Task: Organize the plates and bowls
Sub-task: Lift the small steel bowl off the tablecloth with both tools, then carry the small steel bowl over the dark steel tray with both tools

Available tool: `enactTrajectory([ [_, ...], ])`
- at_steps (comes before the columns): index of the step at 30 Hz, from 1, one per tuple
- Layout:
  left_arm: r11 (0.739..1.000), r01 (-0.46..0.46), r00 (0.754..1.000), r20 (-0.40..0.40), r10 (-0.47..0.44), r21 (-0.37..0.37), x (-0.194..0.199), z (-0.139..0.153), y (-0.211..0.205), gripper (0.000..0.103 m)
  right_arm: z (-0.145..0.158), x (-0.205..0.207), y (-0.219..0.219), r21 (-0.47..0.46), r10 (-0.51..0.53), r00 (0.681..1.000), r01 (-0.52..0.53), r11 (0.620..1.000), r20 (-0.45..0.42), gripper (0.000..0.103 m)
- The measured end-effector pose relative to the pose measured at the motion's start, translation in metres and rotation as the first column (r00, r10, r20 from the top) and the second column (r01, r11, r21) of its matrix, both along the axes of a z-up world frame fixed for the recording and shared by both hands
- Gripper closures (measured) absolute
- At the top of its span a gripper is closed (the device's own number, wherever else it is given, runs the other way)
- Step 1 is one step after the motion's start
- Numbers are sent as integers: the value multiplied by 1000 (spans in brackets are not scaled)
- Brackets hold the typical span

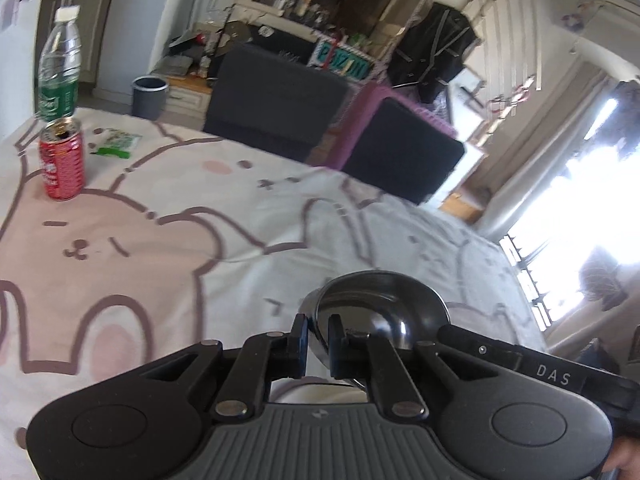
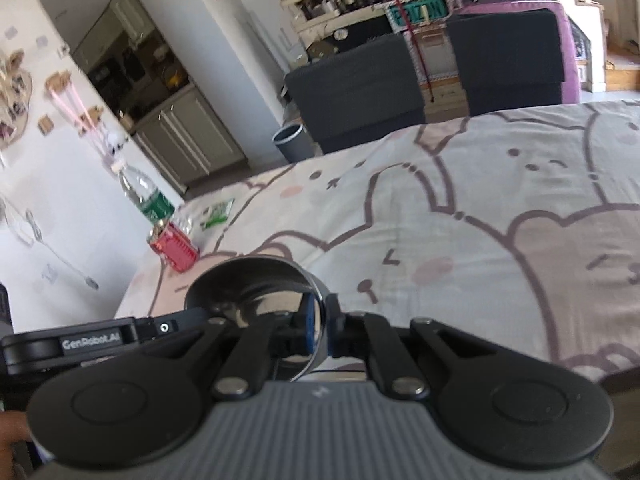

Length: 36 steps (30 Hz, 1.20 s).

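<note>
A shiny steel bowl (image 1: 380,312) is held above the cartoon-print tablecloth (image 1: 180,208). My left gripper (image 1: 318,340) is shut on its left rim, one finger inside and one outside. In the right wrist view the same steel bowl (image 2: 256,292) is gripped on its right rim by my right gripper (image 2: 320,332), also shut. The other gripper's black body shows at the bowl's far side in each view. No plates are in view.
A red can (image 1: 62,158), a clear bottle with a green label (image 1: 60,68) and a green packet (image 1: 116,142) stand at the table's far left. Two dark chairs (image 1: 276,100) and a grey bin (image 1: 150,96) are beyond the far edge.
</note>
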<state>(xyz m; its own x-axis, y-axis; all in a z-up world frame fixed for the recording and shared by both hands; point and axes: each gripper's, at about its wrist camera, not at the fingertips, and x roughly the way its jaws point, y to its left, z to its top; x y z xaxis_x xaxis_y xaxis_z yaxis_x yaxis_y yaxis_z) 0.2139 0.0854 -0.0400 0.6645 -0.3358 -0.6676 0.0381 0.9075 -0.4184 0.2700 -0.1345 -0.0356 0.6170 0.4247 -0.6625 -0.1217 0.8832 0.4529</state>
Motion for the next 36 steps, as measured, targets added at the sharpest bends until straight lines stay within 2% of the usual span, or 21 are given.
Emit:
enactTrajectory([
  [8, 996, 71, 997, 31, -69, -60, -14, 9, -42, 92, 23, -35, -51, -20, -26, 996, 27, 999, 83, 96],
  [16, 981, 183, 983, 28, -182, -56, -15, 3, -99, 92, 25, -58, -106, -39, -52, 993, 56, 998, 102, 96],
  [27, 950, 310, 950, -20, -311, -24, -7, -19, -176, 91, 12, -90, -171, -69, -129, 990, 133, 989, 56, 96],
  [36, 923, 384, 921, -73, -382, 14, -9, -38, -214, 91, -2, -109, -205, -78, -167, 986, 166, 983, -11, 96],
])
